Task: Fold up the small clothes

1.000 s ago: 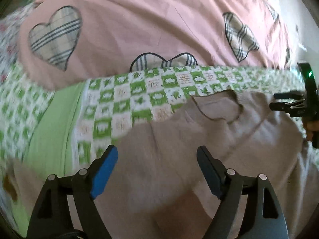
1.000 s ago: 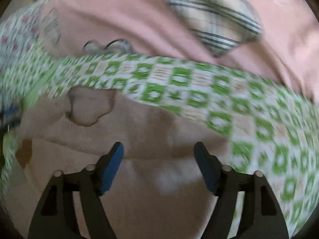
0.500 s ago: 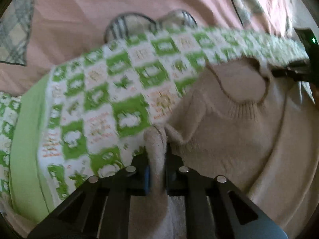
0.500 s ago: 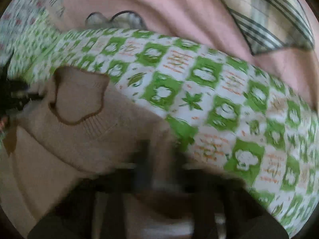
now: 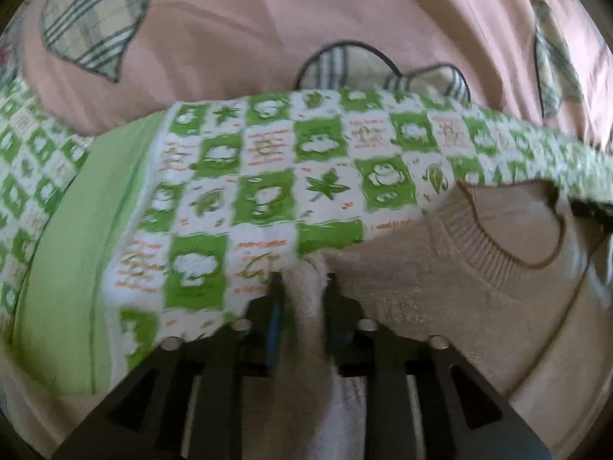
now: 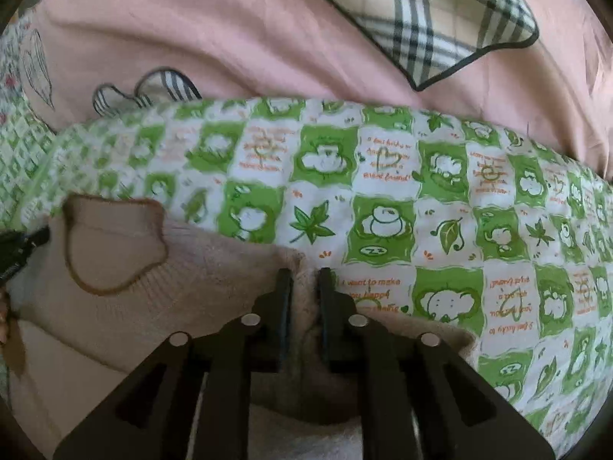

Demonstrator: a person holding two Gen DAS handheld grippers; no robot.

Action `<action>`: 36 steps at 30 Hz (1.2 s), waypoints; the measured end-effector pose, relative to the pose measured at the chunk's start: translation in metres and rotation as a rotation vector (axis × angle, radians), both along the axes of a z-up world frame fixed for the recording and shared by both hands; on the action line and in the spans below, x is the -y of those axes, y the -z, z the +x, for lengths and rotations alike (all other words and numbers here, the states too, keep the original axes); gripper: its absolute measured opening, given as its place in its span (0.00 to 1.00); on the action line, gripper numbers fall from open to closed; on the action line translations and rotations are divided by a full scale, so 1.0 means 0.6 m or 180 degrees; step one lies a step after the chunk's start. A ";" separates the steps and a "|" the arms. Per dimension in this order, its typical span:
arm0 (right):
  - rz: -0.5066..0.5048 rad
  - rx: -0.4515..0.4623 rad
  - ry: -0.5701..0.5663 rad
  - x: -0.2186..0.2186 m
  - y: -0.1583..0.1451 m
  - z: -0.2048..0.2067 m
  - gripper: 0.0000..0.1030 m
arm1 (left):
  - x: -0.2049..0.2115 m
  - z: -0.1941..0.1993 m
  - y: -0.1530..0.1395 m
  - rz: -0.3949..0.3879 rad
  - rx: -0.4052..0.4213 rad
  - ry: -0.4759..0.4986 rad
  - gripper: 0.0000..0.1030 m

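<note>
A second ago both grippers hung wide above the beige sweater (image 5: 440, 306); now each has a ridge of its knit pinched between narrow jaws. The left gripper (image 5: 302, 291) holds a bunched fold at one shoulder, the right gripper (image 6: 304, 287) holds the other, with the ribbed neckline (image 6: 115, 245) lying between them. Both sets of jaws are easing slightly wider, yet in both wrist views the fabric fills the gap and the pads press on it, so the grip looks intact. That suggests the pick-up of the top edge is done and the fold itself has not yet begun. The sweater lies on the bed, on the green-and-white checked blanket (image 6: 383, 199), just in front of the pink duvet (image 5: 268, 19) with plaid hearts. Its collar points away, toward the duvet; its long axis runs from the neckline back toward the person, and the hem is out of sight below the grippers.
</note>
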State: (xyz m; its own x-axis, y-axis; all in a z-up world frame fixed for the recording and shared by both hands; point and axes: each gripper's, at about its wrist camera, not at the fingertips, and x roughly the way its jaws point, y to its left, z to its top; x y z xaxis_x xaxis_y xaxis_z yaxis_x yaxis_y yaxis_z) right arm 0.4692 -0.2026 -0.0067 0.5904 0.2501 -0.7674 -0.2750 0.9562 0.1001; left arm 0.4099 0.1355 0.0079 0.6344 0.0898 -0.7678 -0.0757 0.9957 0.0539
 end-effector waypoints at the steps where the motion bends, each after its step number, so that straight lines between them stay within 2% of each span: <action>1: 0.0015 0.0011 0.0040 0.007 -0.009 -0.007 0.34 | -0.007 -0.011 -0.011 -0.0050 0.0003 -0.0044 0.32; 4: 0.0181 0.0094 0.0094 0.028 -0.038 -0.046 0.47 | -0.025 -0.064 -0.045 -0.0070 0.0112 -0.0247 0.42; 6: 0.0302 0.0112 0.0073 0.039 -0.051 -0.083 0.56 | -0.038 -0.115 -0.061 -0.0192 0.0220 -0.0364 0.49; 9: 0.0480 0.0094 -0.0057 0.043 -0.058 -0.141 0.57 | -0.055 -0.199 -0.072 -0.0401 0.0315 -0.0553 0.56; 12: 0.0641 0.0023 -0.0206 0.026 -0.055 -0.205 0.62 | -0.087 -0.274 -0.065 -0.0634 0.0352 -0.0796 0.56; 17: 0.0766 -0.0075 -0.0384 -0.004 -0.037 -0.292 0.66 | -0.186 -0.365 -0.048 -0.0988 0.0426 -0.1342 0.61; 21: 0.0852 -0.0179 -0.0402 -0.011 -0.027 -0.336 0.66 | -0.280 -0.393 -0.023 -0.1268 0.0434 -0.1747 0.62; 27: 0.0899 -0.0234 -0.0422 -0.023 -0.022 -0.373 0.66 | -0.420 -0.395 -0.002 -0.1766 0.0626 -0.2244 0.62; 29: 0.0868 -0.0244 -0.0453 -0.030 -0.020 -0.381 0.66 | -0.453 -0.390 -0.003 -0.1820 0.0758 -0.2321 0.62; 32: 0.0850 -0.0312 -0.0469 -0.039 -0.015 -0.389 0.66 | -0.492 -0.368 0.002 -0.1855 0.0766 -0.2418 0.62; 33: 0.0853 -0.0327 -0.0487 -0.042 -0.015 -0.391 0.66 | -0.506 -0.360 0.006 -0.1868 0.0763 -0.2468 0.58; 34: 0.0854 -0.0334 -0.0521 -0.045 -0.015 -0.395 0.66 | -0.515 -0.353 0.009 -0.1850 0.0757 -0.2503 0.46; 35: 0.0844 -0.0325 -0.0568 -0.050 -0.017 -0.400 0.66 | -0.523 -0.345 0.011 -0.1819 0.0759 -0.2521 0.32; 36: 0.0842 -0.0316 -0.0596 -0.053 -0.018 -0.403 0.66 | -0.528 -0.337 0.013 -0.1811 0.0751 -0.2499 0.13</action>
State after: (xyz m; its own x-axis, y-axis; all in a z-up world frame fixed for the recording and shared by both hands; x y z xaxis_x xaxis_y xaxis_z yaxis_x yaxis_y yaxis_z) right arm 0.2274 -0.1709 0.0040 0.4410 0.5453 -0.7129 -0.4200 0.8273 0.3730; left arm 0.2079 0.4525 -0.0001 0.6948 0.2070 -0.6887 -0.6708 0.5318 -0.5170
